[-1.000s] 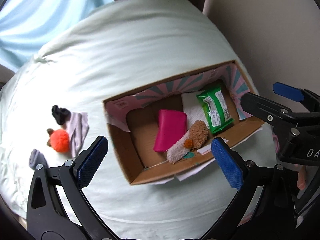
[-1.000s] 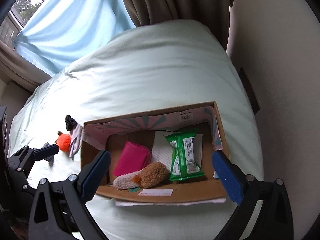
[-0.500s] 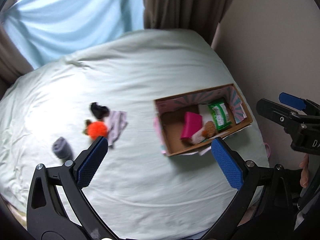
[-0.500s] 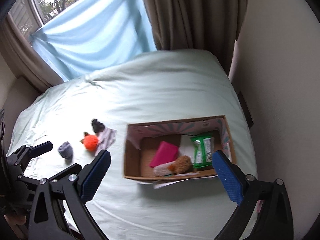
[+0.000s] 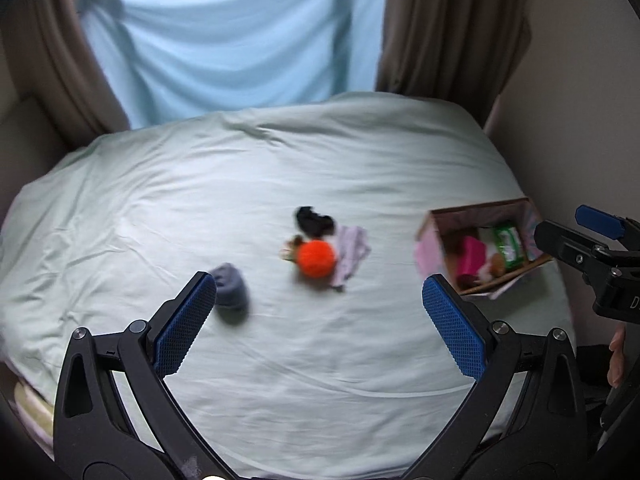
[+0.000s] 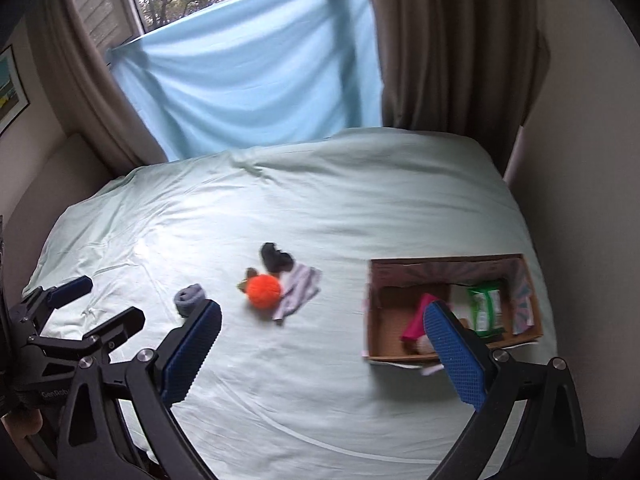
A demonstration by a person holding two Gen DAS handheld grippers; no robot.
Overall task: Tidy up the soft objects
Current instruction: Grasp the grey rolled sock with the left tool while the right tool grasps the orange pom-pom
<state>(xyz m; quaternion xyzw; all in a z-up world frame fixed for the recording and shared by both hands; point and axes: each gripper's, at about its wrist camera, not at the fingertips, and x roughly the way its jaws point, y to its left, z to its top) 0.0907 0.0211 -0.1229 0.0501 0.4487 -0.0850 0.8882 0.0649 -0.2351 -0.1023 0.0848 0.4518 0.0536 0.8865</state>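
On the pale green bed [image 5: 280, 184] lie an orange plush ball [image 5: 316, 258] [image 6: 263, 289], a black soft item [image 5: 313, 221] [image 6: 275, 257], a striped cloth [image 5: 350, 251] [image 6: 298, 288] and a grey rolled sock [image 5: 229, 289] [image 6: 189, 298]. A cardboard box [image 5: 430, 245] [image 6: 376, 322] at the right holds a pink pouch [image 5: 471, 256] [image 6: 416, 318], a green wipes pack [image 5: 508, 243] [image 6: 485, 307] and a brown plush toy [image 5: 496, 266]. My left gripper [image 5: 320, 320] [image 6: 76, 300] and right gripper [image 6: 322, 350] [image 5: 568, 226] are both open, empty and high above the bed.
A blue sheet [image 6: 256, 64] hangs over the window between brown curtains [image 6: 448, 40]. Walls close in on the bed's right side [image 6: 584, 160] and left side [image 6: 32, 184]. A framed picture [image 6: 10, 88] hangs at the left.
Both grippers have pulled up and back from the box, and swung left. The box now sits small at the right and the loose soft items lie at the centre.
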